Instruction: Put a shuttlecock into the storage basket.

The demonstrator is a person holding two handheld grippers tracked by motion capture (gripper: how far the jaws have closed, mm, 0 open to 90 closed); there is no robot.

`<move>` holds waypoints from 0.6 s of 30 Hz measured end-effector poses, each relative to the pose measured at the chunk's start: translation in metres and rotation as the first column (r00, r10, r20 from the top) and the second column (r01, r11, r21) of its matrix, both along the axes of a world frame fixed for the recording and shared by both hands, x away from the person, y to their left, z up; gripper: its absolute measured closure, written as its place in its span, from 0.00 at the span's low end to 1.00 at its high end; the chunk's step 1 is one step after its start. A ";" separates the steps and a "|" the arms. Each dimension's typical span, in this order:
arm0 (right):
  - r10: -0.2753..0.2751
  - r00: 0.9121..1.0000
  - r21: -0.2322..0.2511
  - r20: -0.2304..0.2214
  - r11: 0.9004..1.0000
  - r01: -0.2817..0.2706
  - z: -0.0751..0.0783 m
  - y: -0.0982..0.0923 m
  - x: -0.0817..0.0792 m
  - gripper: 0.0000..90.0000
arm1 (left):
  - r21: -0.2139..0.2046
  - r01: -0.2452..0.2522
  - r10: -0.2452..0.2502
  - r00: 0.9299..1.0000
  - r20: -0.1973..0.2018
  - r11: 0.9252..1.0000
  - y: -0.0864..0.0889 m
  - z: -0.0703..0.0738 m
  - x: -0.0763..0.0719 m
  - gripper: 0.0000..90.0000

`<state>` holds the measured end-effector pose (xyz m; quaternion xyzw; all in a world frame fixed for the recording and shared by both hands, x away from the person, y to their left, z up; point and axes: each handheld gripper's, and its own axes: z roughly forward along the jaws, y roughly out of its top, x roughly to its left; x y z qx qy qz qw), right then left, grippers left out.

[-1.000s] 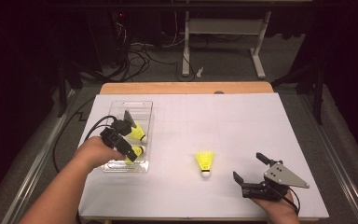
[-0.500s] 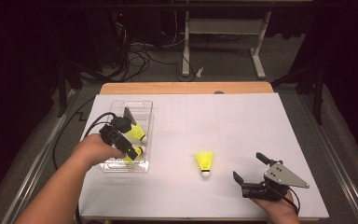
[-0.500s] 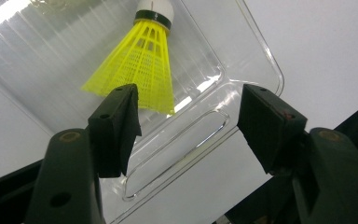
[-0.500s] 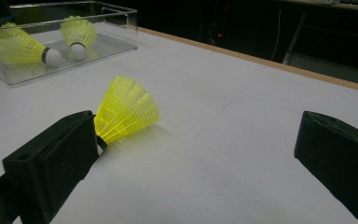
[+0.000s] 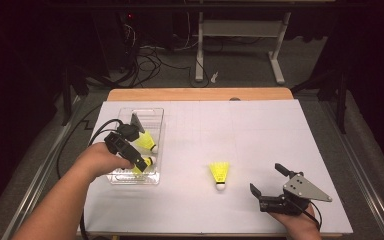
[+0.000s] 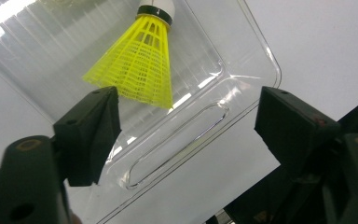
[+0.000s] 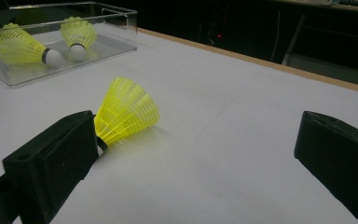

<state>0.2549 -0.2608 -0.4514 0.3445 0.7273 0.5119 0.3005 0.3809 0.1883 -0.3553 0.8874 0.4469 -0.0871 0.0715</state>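
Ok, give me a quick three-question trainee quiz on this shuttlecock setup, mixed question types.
1. How many shuttlecocks lie in the clear tray?
2. True or false: the right claw grips the loose shuttlecock.
3. The left claw is: A) shut on a shuttlecock, B) open over the tray, C) resting on bare table.

Key: 1. Two. 2. False; it sits open, apart from the shuttlecock on the table. 3. B; its jaws have just been opening, nothing pressed between them.
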 end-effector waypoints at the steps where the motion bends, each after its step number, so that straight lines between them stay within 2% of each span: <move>1: 0.000 1.000 -0.001 0.000 1.000 0.000 0.000 0.000 0.000 0.00 | 0.001 0.000 0.000 1.000 0.002 1.000 0.000 0.000 0.000 0.24; 7: 0.000 1.000 -0.001 -0.001 1.000 0.000 0.000 0.000 0.000 0.00 | 0.008 0.012 -0.012 1.000 0.009 1.000 -0.003 -0.001 0.000 0.11; 11: 0.001 1.000 -0.002 -0.001 1.000 -0.001 0.000 0.000 0.000 0.00 | 0.019 0.003 -0.003 1.000 0.018 1.000 -0.006 -0.004 0.001 0.00; 14: 0.000 1.000 -0.003 0.001 1.000 0.000 0.000 0.000 0.000 0.00 | 0.014 -0.003 0.003 0.999 0.038 1.000 -0.007 -0.003 0.001 0.00; 18: -0.002 1.000 -0.002 -0.004 1.000 0.002 -0.001 0.000 0.000 0.00 | 0.007 -0.002 0.002 0.999 0.045 1.000 -0.007 -0.003 0.002 0.01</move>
